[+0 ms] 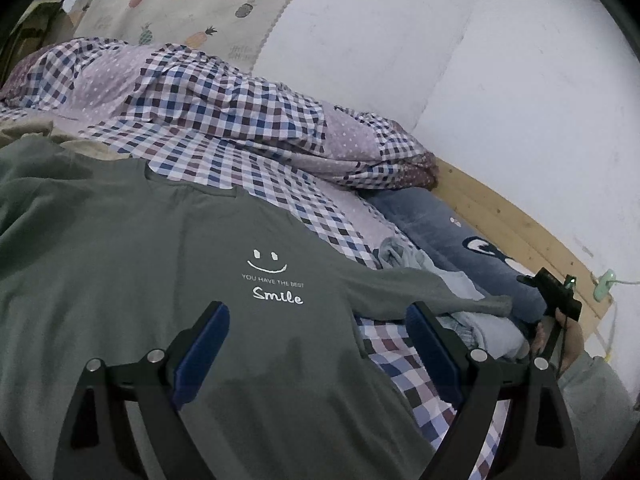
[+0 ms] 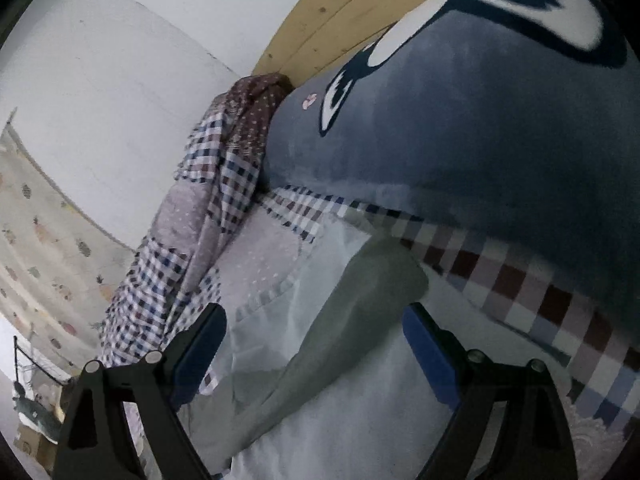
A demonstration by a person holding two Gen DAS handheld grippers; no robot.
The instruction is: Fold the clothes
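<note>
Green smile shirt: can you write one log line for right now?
green shirt: flat on bed, unfolded | sleeve: over pale cloth | left gripper: open above shirt | right gripper: open, straddling sleeve

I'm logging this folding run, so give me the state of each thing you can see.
Green T-shirt: spread flat, print up, unfolded.
Its sleeve: stretched out over a pale garment.
Checked quilt: rumpled.
Left claw: open, empty.
Right claw: open, empty.
</note>
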